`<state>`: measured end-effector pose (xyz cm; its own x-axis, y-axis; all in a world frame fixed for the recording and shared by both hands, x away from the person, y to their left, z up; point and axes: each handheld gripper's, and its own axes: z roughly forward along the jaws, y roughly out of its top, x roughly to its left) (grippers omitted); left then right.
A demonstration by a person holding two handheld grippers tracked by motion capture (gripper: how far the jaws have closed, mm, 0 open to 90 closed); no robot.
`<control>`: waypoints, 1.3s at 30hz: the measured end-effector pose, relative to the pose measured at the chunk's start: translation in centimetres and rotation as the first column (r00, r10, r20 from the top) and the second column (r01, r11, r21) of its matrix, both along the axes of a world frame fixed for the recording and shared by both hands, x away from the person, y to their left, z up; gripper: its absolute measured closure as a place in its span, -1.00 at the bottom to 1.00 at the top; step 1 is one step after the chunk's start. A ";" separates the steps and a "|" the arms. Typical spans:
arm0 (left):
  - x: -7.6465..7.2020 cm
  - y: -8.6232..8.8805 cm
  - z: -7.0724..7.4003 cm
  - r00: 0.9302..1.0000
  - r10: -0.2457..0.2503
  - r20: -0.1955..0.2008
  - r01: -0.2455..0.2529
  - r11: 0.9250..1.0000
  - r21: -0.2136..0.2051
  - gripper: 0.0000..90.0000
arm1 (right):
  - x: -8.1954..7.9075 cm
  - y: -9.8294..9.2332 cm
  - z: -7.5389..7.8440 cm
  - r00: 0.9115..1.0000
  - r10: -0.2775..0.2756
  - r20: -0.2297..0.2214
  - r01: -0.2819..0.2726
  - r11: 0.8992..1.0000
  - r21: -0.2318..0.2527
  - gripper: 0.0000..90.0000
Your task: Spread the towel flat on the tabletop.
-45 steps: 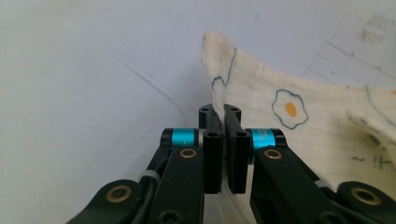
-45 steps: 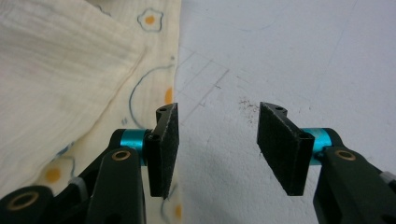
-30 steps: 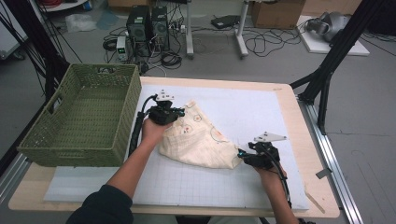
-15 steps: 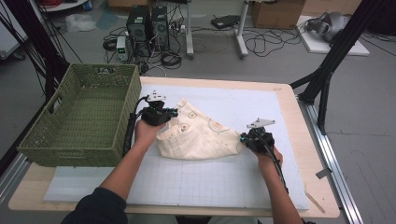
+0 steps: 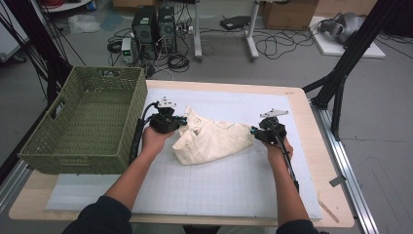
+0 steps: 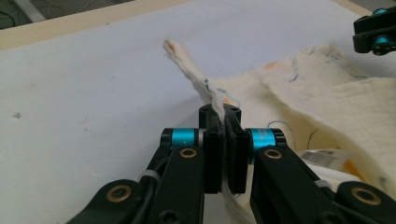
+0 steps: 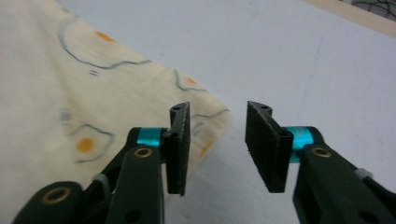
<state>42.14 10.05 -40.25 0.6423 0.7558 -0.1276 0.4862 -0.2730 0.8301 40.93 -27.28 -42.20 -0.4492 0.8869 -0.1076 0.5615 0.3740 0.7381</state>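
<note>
1. Since the earlier frames the right claw (image 5: 254, 131) has travelled rightward and farther across the tabletop (image 5: 302, 161), the left claw (image 5: 181, 121) has drawn left toward the basket, and the cloth between them now lies stretched wider than a second ago.
2. The cream-coloured quilted cloth with small orange dots and blue line drawings (image 5: 214, 140) rests on the white gridded mat (image 5: 229, 185) in the middle of the tabletop, its long side running from left to right.
3. The left claw is pressed together on a thin edge of the cloth at its far-left corner; in the left gripper view the folded strip (image 6: 196, 77) rises out from between the closed jaws and tapers to a point away from the camera.
4. The right claw sits at the cloth's right corner (image 7: 212, 116) with its jaws spread apart; in the right gripper view the left jaw overlaps the corner, while the gap and the right jaw stand over bare mat.
5. Whether the spread jaws touch the fabric cannot be told.
6. A green woven plastic basket with handle slots (image 5: 83, 122) stands at the left edge of the tabletop, just beside the left hand (image 5: 157, 139).
7. The right hand (image 5: 275, 146) holds its gripper near the mat's right side.
</note>
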 end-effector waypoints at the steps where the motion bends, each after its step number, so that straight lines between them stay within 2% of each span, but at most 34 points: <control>1: 0.0 0.0 0.0 1.000 -0.001 0.000 0.001 1.000 0.001 0.94 | -0.3 0.2 0.3 1.000 0.021 0.008 -0.021 1.000 0.020 0.24; 4: -0.1 -0.1 0.0 1.000 0.001 0.005 -0.001 1.000 0.002 0.94 | -0.9 0.9 1.2 0.996 0.080 0.036 -0.083 0.992 0.093 0.13; 6: -0.1 -0.2 0.0 1.000 0.005 0.004 -0.005 1.000 -0.002 0.94 | -1.1 1.5 1.4 0.989 0.145 0.041 -0.149 0.976 0.155 0.07; 8: -0.2 -0.2 0.0 1.000 0.006 0.010 -0.006 1.000 0.002 0.94 | -1.3 2.7 1.2 0.982 0.188 0.030 -0.190 0.971 0.148 0.03; 11: -0.4 0.0 -0.5 1.000 0.020 0.004 -0.020 1.000 -0.004 0.94 | -1.1 4.7 -0.1 0.970 0.242 -0.030 -0.237 0.964 0.123 0.01; 13: -0.5 0.2 -0.8 1.000 0.020 -0.002 -0.020 1.000 -0.002 0.94 | -0.9 5.5 -0.9 0.966 0.251 -0.064 -0.242 0.963 0.116 0.03; 14: -0.5 0.2 -0.9 1.000 0.022 -0.004 -0.022 1.000 -0.002 0.94 | -0.7 5.9 -1.2 0.965 0.251 -0.077 -0.241 0.963 0.120 0.06; 15: -0.6 0.3 -1.0 1.000 0.024 -0.005 -0.024 1.000 -0.004 0.94 | -0.7 6.1 -1.4 0.964 0.250 -0.085 -0.239 0.963 0.124 0.17; 16: -0.6 0.4 -1.0 1.000 0.026 -0.009 -0.026 1.000 -0.009 0.94 | -0.6 6.3 -1.6 0.960 0.262 -0.095 -0.250 0.960 0.123 0.35; 17: -0.6 0.4 -1.1 1.000 0.030 -0.007 -0.030 0.999 -0.012 0.94 | -0.7 6.5 -1.8 0.953 0.283 -0.110 -0.271 0.956 0.112 0.61; 19: -0.6 0.7 -1.1 0.999 0.030 -0.010 -0.030 0.999 -0.017 0.94 | -0.9 6.6 -1.7 0.944 0.310 -0.113 -0.300 0.949 0.095 0.83; 23: -0.7 1.1 -1.2 0.999 0.042 -0.021 -0.042 0.999 -0.020 0.94 | -2.0 5.5 -0.2 0.943 0.322 -0.081 -0.317 0.946 0.071 0.90; 25: -0.8 1.3 -1.2 0.999 0.051 -0.012 -0.051 0.998 -0.026 0.94 | -2.6 4.7 0.5 0.942 0.330 -0.065 -0.325 0.943 0.075 0.91; 28: -1.0 1.5 -1.4 0.998 0.057 -0.015 -0.058 0.998 -0.021 0.94 | -4.1 3.3 1.2 0.940 0.340 -0.022 -0.338 0.939 0.060 0.91; 33: -1.4 1.6 -2.2 0.998 0.056 -0.024 -0.057 0.998 -0.014 0.94 | -6.9 0.5 0.7 0.938 0.347 -0.005 -0.346 0.936 0.066 0.89; 36: -1.6 1.4 -2.6 0.998 0.050 -0.037 -0.050 0.999 0.006 0.94 | -8.1 -0.7 0.1 0.939 0.344 0.003 -0.344 0.937 0.067 0.88; 38: -1.8 1.2 -2.9 0.998 0.047 -0.035 -0.047 0.999 0.004 0.94 | -8.7 -1.4 -0.4 0.944 0.331 -0.014 -0.330 0.942 0.064 0.82; 39: -1.9 1.1 -3.0 0.998 0.043 -0.036 -0.042 0.999 0.020 0.94 | -8.8 -1.7 -0.7 0.947 0.321 -0.022 -0.319 0.946 0.064 0.79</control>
